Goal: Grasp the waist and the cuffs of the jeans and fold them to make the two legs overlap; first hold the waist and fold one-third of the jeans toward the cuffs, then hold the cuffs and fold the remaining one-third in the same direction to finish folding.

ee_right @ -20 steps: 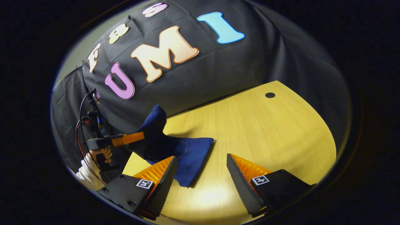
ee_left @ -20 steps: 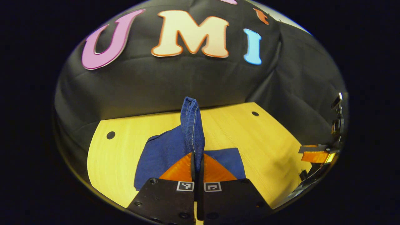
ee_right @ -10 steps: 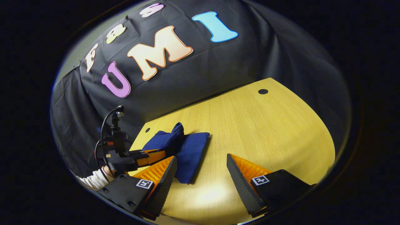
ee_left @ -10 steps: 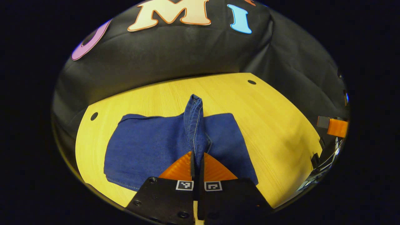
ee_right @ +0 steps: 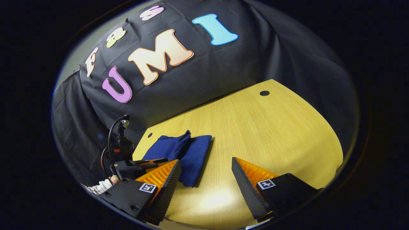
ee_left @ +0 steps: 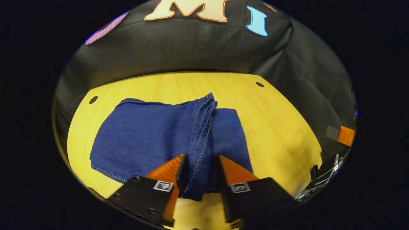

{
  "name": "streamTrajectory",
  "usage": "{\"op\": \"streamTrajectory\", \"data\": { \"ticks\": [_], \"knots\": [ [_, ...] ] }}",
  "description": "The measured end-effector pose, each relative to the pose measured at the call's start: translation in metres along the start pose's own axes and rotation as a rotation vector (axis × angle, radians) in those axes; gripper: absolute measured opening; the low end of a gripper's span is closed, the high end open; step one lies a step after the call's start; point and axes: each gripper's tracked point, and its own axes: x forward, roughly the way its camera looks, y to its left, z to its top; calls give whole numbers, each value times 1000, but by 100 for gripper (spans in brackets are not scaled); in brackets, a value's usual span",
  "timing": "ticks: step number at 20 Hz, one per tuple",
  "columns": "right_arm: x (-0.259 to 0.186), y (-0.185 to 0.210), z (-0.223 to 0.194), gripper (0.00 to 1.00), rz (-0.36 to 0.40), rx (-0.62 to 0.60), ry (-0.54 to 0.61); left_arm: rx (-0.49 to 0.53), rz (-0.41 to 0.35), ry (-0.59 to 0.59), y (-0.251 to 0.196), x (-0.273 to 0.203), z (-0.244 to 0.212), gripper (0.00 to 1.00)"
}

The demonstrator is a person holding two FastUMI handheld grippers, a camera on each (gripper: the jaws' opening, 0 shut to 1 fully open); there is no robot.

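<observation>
Left gripper view: both jaws apart, jeans (ee_left: 143, 134) left, bare table (ee_right: 271, 127) right.

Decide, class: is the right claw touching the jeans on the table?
Apart. The right gripper view shows the right claw open over bare table, with wood visible between its fingers, while the folded jeans lie off beside one finger.

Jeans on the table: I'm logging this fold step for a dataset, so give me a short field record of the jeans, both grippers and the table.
jeans: dark blue denim, folded into a compact stack lying on the table
loose edge: a seamed strip runs between the left gripper's parted fingers
left gripper: open, low over the jeans
right gripper: open, holding nothing, over bare wood beside the jeans
table: light wood with small dark holes
</observation>
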Motion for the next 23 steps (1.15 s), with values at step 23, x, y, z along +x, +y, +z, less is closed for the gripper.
{"op": "streamTrajectory", "data": {
  "ticks": [23],
  "knots": [
    [-11, 66, -24, 98, 67, -18, -33, -151, 234, -227, 82, -139, 3, 96]
  ]
}}
